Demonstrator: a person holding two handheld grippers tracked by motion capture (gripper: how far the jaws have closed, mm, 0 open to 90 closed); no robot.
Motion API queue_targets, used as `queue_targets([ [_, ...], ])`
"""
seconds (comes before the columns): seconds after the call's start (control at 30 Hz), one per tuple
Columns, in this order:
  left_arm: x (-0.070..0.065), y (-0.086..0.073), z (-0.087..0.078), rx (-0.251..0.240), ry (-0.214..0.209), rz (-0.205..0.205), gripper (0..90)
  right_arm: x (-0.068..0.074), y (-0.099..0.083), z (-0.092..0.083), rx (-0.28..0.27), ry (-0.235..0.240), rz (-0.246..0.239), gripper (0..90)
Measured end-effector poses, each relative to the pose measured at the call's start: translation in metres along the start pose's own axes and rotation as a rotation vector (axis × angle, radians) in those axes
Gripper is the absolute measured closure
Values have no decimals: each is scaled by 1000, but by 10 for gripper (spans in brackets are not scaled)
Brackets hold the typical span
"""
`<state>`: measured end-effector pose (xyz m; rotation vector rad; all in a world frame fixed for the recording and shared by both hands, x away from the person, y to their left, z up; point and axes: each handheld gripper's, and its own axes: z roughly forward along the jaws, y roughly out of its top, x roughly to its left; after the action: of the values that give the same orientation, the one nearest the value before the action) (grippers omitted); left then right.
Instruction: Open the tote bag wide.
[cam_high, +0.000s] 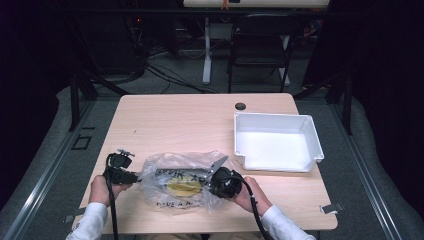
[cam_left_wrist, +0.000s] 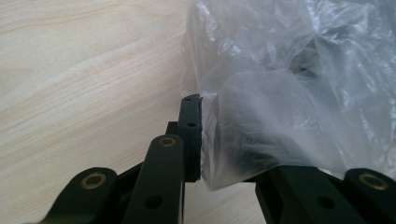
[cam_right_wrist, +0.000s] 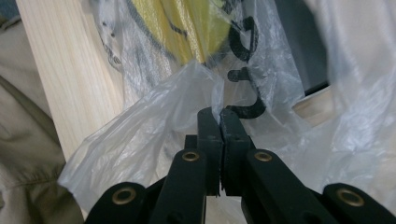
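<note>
A crumpled clear plastic bag (cam_high: 172, 172) with black lettering and a yellow print (cam_high: 183, 186) lies on the wooden table (cam_high: 200, 125) near its front edge. My left gripper (cam_high: 137, 176) grips the bag's left edge; in the left gripper view a fold of the bag (cam_left_wrist: 289, 93) is bunched between the jaws of the left gripper (cam_left_wrist: 226, 121) and hides the right one. My right gripper (cam_high: 207, 177) is at the bag's right side. In the right gripper view the right gripper (cam_right_wrist: 220, 114) is shut on a pinch of the bag's (cam_right_wrist: 154, 126) film, below the yellow print (cam_right_wrist: 196, 28).
A white plastic bin (cam_high: 277, 116) with nothing in it stands at the right of the table, just behind my right hand. A cable hole (cam_high: 240, 106) is near the far edge. A dark chair (cam_high: 260, 45) stands beyond the table.
</note>
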<state>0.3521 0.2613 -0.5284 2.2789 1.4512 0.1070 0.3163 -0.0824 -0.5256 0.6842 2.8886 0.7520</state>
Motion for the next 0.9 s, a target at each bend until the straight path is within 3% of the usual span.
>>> queue_targets([
  [0.3, 5, -1, 4, 22, 53, -16, 781, -4, -7, 10, 88, 24, -2, 893],
  [0.7, 6, 2, 11, 34, 81, -11, 797, -10, -22, 3, 124, 40, 21, 891],
  [0.8, 7, 2, 8, 39, 64, -16, 729, -11, -20, 2, 127, 34, 10, 830],
  [0.9, 9, 1, -1, 21, 27, -36, 588, -11, -18, -5, 71, 68, 12, 726],
])
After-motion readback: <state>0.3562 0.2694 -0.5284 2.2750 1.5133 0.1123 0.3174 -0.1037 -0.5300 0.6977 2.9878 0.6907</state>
